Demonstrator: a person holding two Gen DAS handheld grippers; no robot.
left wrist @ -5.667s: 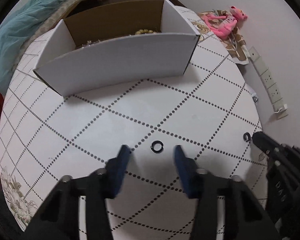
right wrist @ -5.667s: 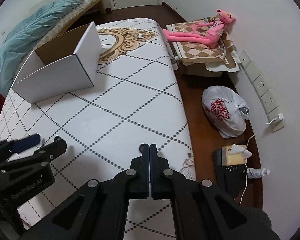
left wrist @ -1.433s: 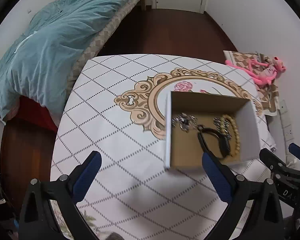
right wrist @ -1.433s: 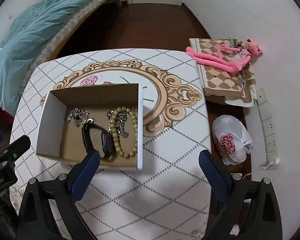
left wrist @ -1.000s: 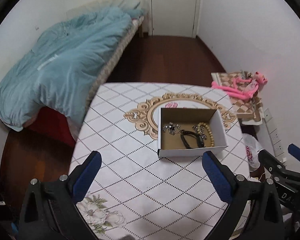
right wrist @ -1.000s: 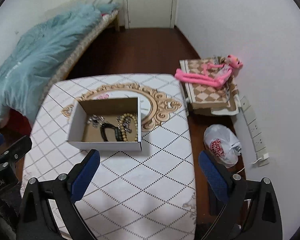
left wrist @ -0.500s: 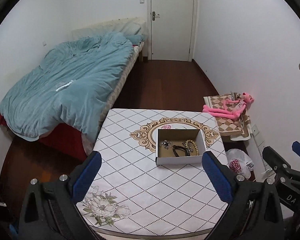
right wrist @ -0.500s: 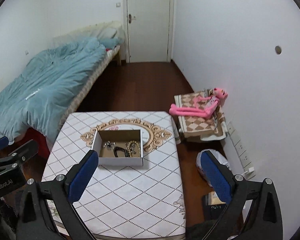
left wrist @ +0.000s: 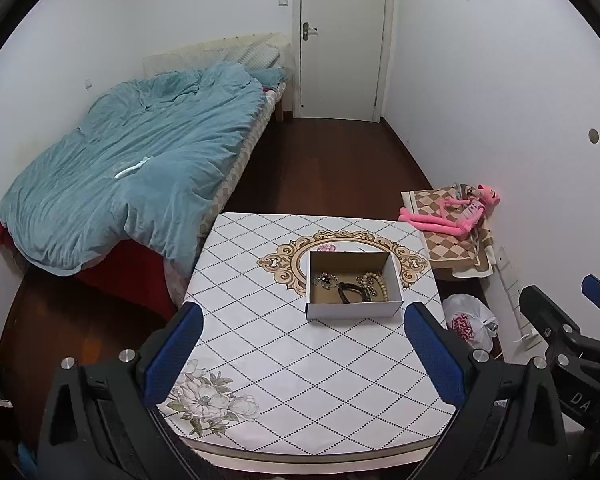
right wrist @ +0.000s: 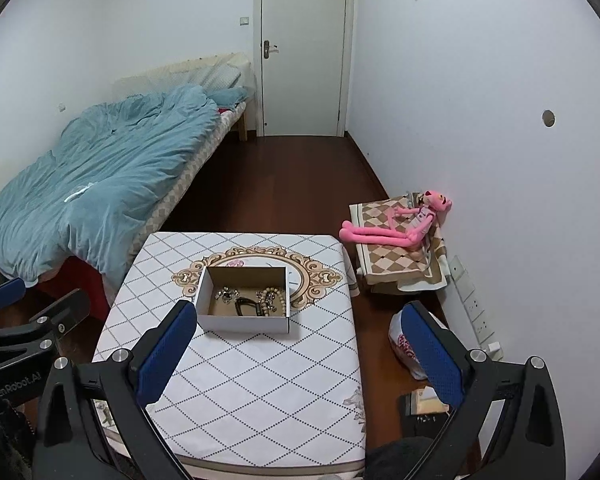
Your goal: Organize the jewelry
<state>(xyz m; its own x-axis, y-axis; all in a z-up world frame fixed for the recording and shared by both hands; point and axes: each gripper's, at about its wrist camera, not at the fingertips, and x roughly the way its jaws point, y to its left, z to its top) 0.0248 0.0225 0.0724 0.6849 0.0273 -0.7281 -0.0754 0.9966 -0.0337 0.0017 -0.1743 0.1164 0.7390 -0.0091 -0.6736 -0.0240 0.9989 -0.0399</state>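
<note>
The jewelry (left wrist: 352,285) lies inside the cardboard box (left wrist: 354,309) on the table (left wrist: 292,368); nothing is left beside the box, so the task looks finished. Left gripper (left wrist: 300,354) and right gripper (right wrist: 300,354) hang high above the box, jaws wide apart and empty.

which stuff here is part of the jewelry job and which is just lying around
Part of the job:
- cardboard box on the table
- bead bracelet
- black band
- silver piece

Just lying around:
- pink plush toy
- plastic bag
- bed
</note>
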